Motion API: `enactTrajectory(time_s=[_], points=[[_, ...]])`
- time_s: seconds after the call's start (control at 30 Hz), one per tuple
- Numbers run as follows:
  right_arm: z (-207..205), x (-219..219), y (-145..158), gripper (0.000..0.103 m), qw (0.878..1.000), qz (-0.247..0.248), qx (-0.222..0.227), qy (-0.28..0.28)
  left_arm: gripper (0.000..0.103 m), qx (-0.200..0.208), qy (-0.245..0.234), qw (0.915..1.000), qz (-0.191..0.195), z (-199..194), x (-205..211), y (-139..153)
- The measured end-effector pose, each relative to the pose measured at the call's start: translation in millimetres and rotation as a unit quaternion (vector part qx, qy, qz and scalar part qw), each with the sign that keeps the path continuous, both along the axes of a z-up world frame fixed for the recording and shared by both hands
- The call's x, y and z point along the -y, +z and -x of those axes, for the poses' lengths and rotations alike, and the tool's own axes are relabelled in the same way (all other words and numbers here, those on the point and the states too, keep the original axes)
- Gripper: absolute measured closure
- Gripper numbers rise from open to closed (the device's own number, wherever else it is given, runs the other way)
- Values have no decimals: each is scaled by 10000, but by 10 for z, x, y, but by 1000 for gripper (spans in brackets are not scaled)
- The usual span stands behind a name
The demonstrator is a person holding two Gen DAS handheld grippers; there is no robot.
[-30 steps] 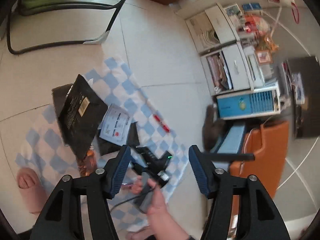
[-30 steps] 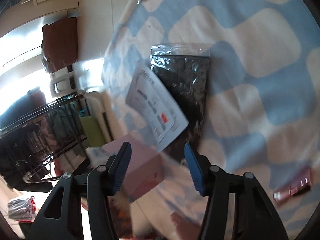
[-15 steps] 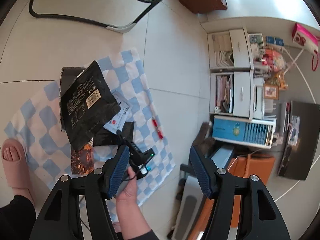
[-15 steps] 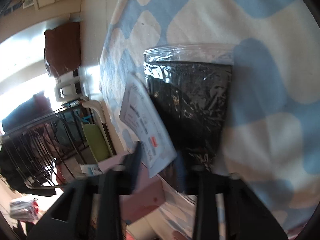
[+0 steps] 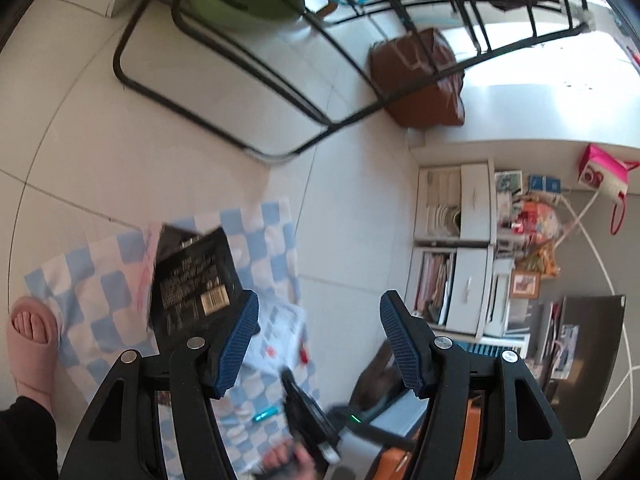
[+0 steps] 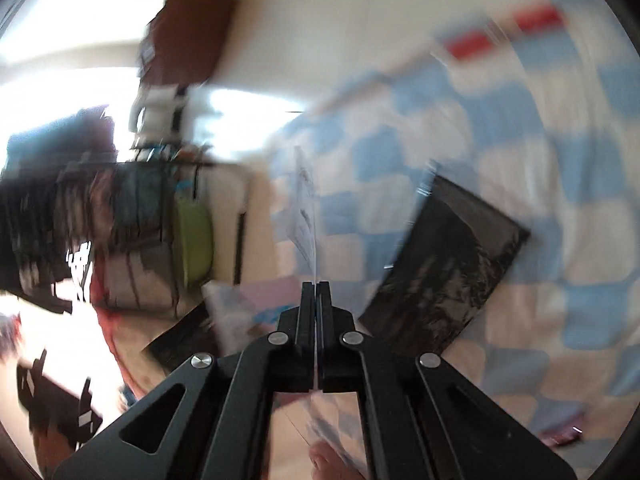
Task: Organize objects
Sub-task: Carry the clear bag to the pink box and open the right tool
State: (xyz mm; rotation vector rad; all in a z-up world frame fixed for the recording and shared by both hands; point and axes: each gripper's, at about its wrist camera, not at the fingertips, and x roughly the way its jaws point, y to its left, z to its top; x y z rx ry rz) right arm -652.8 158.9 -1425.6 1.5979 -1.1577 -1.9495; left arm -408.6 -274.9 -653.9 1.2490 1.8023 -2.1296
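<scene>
Right wrist view: right gripper (image 6: 316, 286), black jaws pressed together, pinching a thin printed paper sheet (image 6: 305, 216) edge-on, rising ahead of its tips. Glossy black rectangular packet (image 6: 448, 264) lies right of them on blue-white checked cloth (image 6: 520, 128). Left gripper (image 5: 316, 342): ribbed blue pads spread, nothing between.

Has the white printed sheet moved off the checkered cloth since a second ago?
Yes. The printed sheet, earlier flat beside the dark bag, now stands edge-on above the checkered cloth, pinched in the shut right tongs.

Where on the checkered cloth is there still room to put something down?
The checkered cloth is bare along its near-left squares, between the pink slipper and the black packet. Around the packet and the white paper sheet it is crowded.
</scene>
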Motion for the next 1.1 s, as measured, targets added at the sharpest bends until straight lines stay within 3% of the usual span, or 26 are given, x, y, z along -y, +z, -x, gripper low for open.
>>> enactTrajectory(time_s=[0.1, 0.23, 0.37, 0.5, 0.6, 0.7, 0.77, 0.87, 0.9, 0.93, 1.0, 1.07, 1.1], points=[[16, 115, 646, 102, 9979, -242, -268, 532, 41, 24, 276, 9996, 106, -110, 130, 1], [-67, 475, 1481, 102, 9864, -731, -685, 1303, 39, 187, 843, 9961, 201, -347, 316, -14], [-231, 1086, 1870, 102, 9683, -1407, -916, 1851, 37, 294, 1251, 9915, -196, -505, 377, -105], [-338, 1757, 1775, 102, 9383, -2516, -985, 2157, 37, 352, 1531, 9858, -587, -654, 444, -150], [-410, 2290, 1393, 102, 8962, -3573, -1010, 2429, 37, 408, 1737, 9812, -735, -753, 525, -160], [-444, 2636, 1020, 102, 8792, -3780, -923, 2750, 37, 414, 1849, 9784, -820, -794, 596, -165], [-478, 2836, 771, 102, 8583, -4089, -872, 2975, 37, 445, 1963, 9750, -940, -810, 631, -226], [-466, 2815, 639, 93, 8637, -3971, -723, 3019, 37, 555, 2035, 9707, -1155, -813, 638, -325], [-461, 2744, 649, 83, 8715, -3840, -615, 2987, 37, 580, 2014, 9709, -1162, -802, 627, -343], [-459, 2676, 688, 68, 8810, -3654, -570, 2951, 37, 598, 1962, 9722, -1125, -780, 608, -346], [-478, 2485, 849, 56, 9048, -3131, -483, 2845, 37, 549, 1831, 9760, -1048, -708, 546, -320], [-566, 2102, 1164, 52, 9348, -2408, -444, 2573, 37, 404, 1562, 9837, -799, -600, 380, -238], [-615, 1942, 1291, 46, 9439, -2212, -450, 2409, 37, 306, 1229, 9908, -483, -513, 222, -147]])
